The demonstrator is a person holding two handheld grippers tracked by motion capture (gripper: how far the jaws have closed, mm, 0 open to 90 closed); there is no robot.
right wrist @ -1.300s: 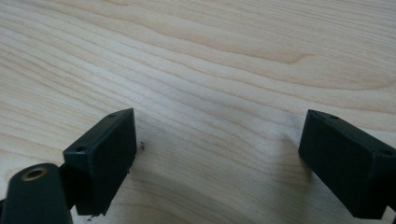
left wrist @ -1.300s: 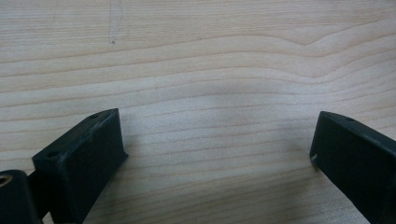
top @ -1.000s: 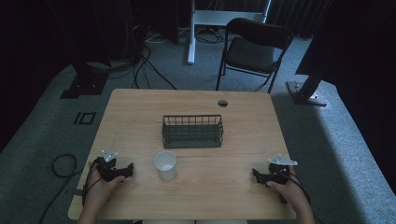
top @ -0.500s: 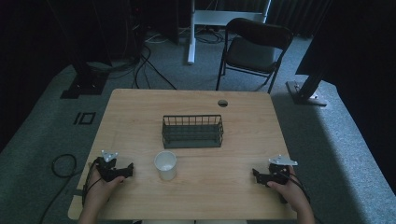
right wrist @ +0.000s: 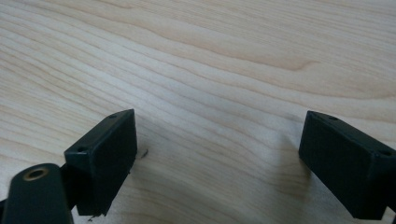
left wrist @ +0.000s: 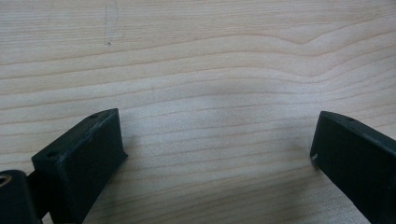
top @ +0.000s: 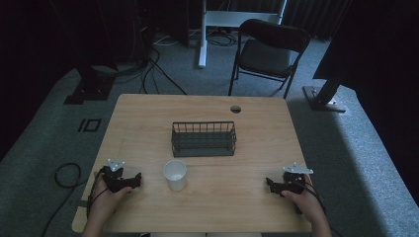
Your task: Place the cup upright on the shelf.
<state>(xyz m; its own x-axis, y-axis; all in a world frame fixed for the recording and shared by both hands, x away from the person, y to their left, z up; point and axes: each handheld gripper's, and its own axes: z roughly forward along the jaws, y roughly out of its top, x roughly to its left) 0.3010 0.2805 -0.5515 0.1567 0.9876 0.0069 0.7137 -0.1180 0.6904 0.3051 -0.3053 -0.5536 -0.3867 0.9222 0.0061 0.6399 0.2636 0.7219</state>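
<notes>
Left gripper (top: 132,180) is rested on the table (top: 148,113), jaws apart, nothing held. White cup (top: 175,174) stands upright just beside it; judged light, crushable, best pinched at rim. Right gripper (top: 271,183) likewise spread, empty.

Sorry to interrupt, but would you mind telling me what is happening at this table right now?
A person sits at the wooden table with a left gripper and a right gripper resting near its front corners. Both are open, with nothing between their fingers. A white cup stands in front of a dark wire basket in the middle, and neither is being touched.
</notes>
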